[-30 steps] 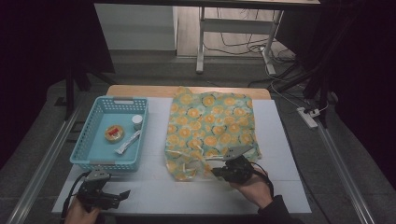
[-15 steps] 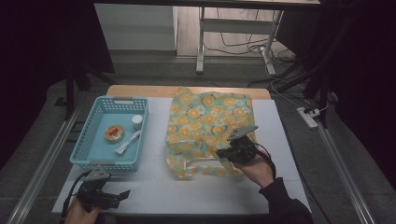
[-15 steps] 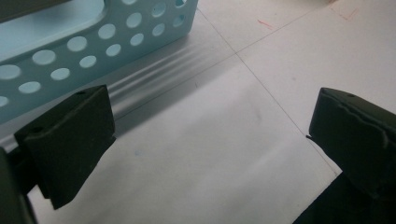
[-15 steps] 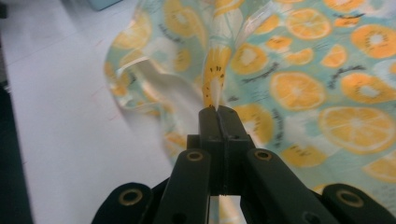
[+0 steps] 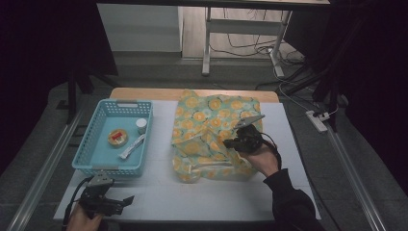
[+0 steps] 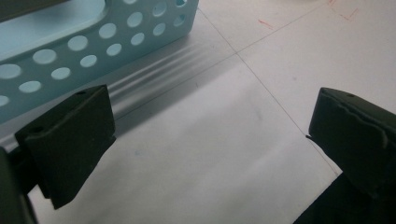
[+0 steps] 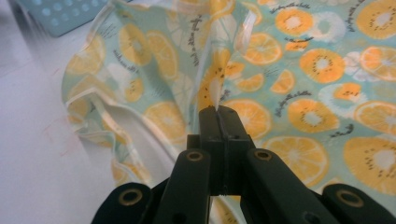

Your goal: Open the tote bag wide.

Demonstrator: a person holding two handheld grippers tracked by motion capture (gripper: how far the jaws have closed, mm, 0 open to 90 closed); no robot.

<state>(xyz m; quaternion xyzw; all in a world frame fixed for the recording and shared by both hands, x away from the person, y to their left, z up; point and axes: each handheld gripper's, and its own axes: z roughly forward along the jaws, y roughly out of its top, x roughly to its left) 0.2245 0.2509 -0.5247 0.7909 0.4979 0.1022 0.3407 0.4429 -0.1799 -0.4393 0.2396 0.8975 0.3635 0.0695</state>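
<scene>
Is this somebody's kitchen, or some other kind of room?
Probably not a kitchen; it looks more like a lab or workshop set up for recording. A white table stands on a dark floor between metal rails, with cables and a power strip behind it. A person works there holding grippers.

Bare table [image 5: 159,192] lies free between basket [image 5: 86,159] and fruit-print cloth [image 5: 211,120].
</scene>
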